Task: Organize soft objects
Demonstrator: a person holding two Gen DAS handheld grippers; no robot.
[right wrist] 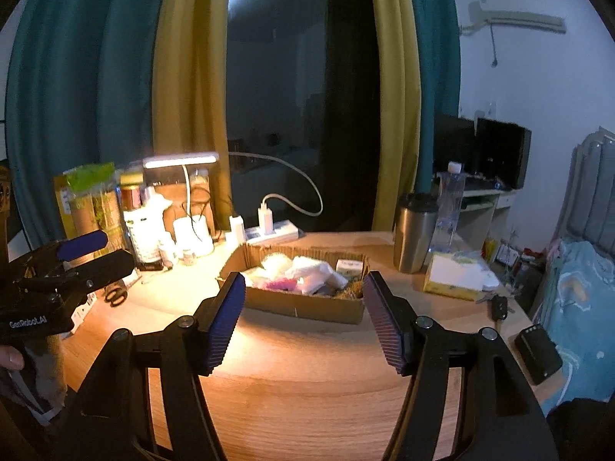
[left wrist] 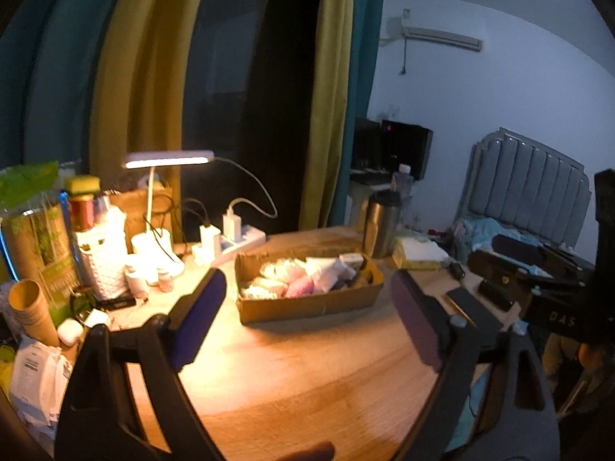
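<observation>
The shallow brown cardboard box sits mid-table toward the far edge, holding white and pink soft bundles. Just behind it lie a white power strip and a lit white desk lamp; a steel tumbler stands near its right end. Bare wooden table lies between the box and the left gripper and right gripper, both with jaws apart and holding nothing.

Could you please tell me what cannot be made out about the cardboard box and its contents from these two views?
- Cardboard box floor: both views, covered by the soft white and pink items.
- Dark items at the box's right end: too dim and small to identify.
- Small carton print: too small to read.
- Left claw and right claw: open, not reaching the box.
</observation>
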